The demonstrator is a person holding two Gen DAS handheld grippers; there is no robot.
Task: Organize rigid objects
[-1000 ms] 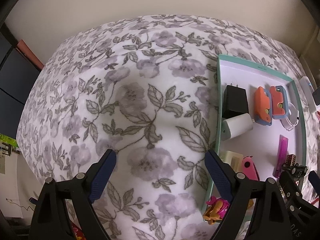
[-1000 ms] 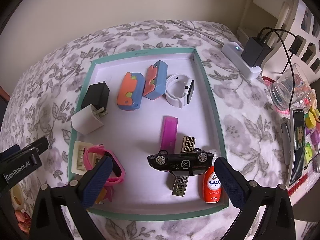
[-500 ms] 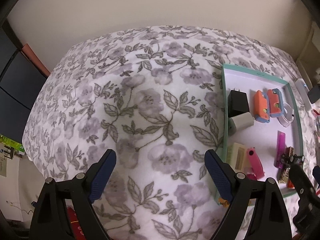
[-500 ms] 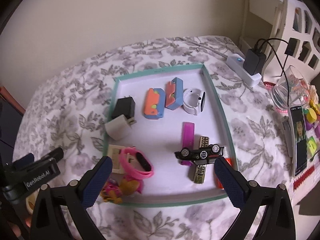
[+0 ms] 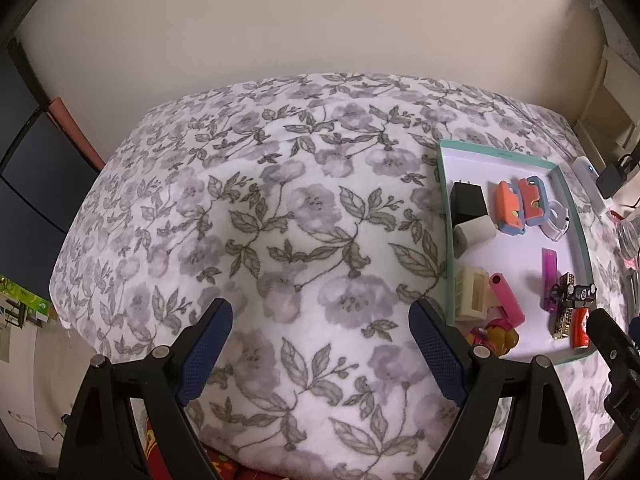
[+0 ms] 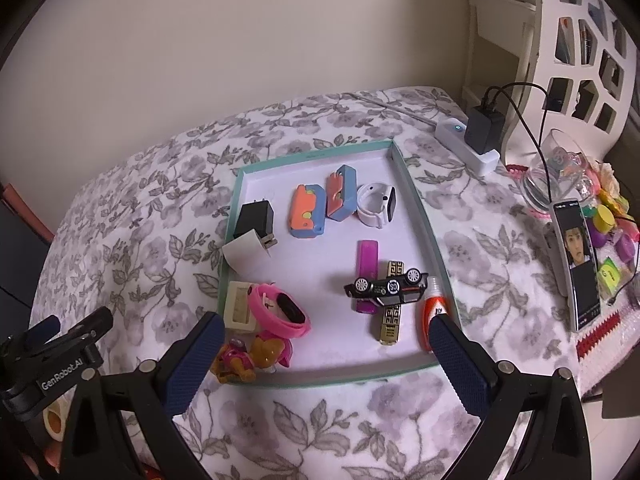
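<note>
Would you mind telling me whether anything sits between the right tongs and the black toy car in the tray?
Nothing visible does. The right tongs hang open above the tray's near rim, and only bare tray floor separates them from the black toy car.

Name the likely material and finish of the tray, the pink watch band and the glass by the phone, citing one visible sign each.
Tray: probably matte card; thin, flat-coloured walls. Pink watch band: likely soft silicone; it curves in a dull loop. Glass: clear, glossy glass or plastic; the things behind show through.

wall point(image 5: 280, 20): plain beige | floral blanket point(image 5: 280, 220) | white shelf unit point(image 6: 580, 40) rt
</note>
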